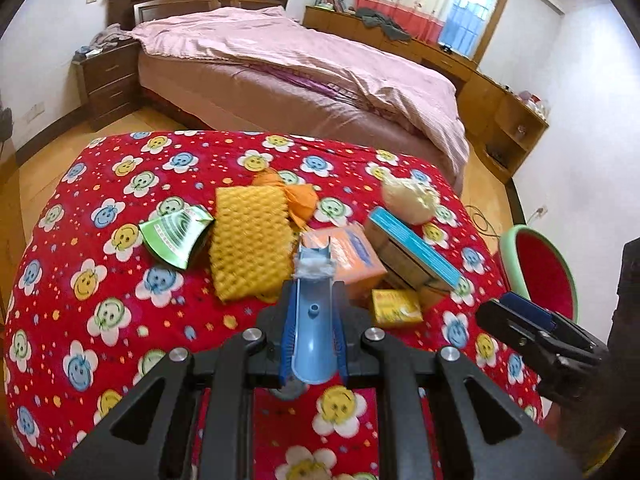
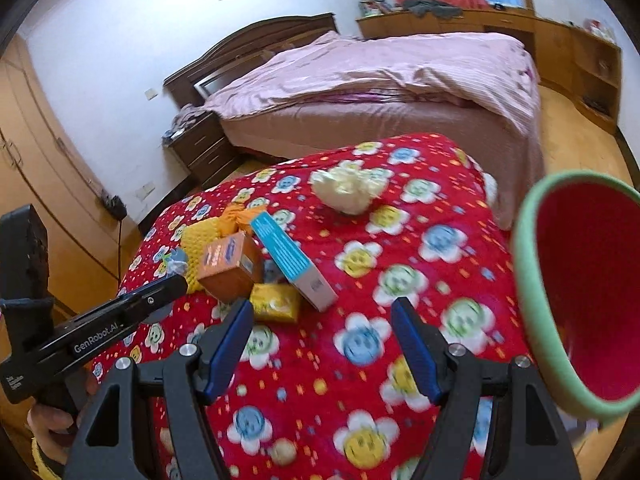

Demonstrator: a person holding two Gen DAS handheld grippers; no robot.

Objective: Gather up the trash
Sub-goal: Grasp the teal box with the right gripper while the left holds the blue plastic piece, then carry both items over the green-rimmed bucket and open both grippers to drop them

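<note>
My left gripper (image 1: 315, 286) is shut on a light blue curved plastic piece (image 1: 314, 340) with white fluff at its tip, above the trash pile. From the right wrist view it (image 2: 160, 292) reaches in from the left. The pile holds a yellow foam net (image 1: 250, 240), a green wrapper (image 1: 176, 236), an orange box (image 2: 226, 264), a blue-topped box (image 2: 292, 260), a yellow packet (image 2: 276, 302) and a crumpled cream paper (image 2: 344, 188). My right gripper (image 2: 322, 304) is open and holds nothing, just short of the yellow packet. A green-rimmed red bin (image 2: 580, 292) stands at the right.
The table carries a red cloth with smiling flowers (image 2: 360, 380). A bed with a pink cover (image 1: 300, 68) stands behind it, with a dark nightstand (image 1: 108, 80) and wooden cabinets (image 1: 504, 120) along the walls. A hand (image 2: 52, 424) grips the left gripper's handle.
</note>
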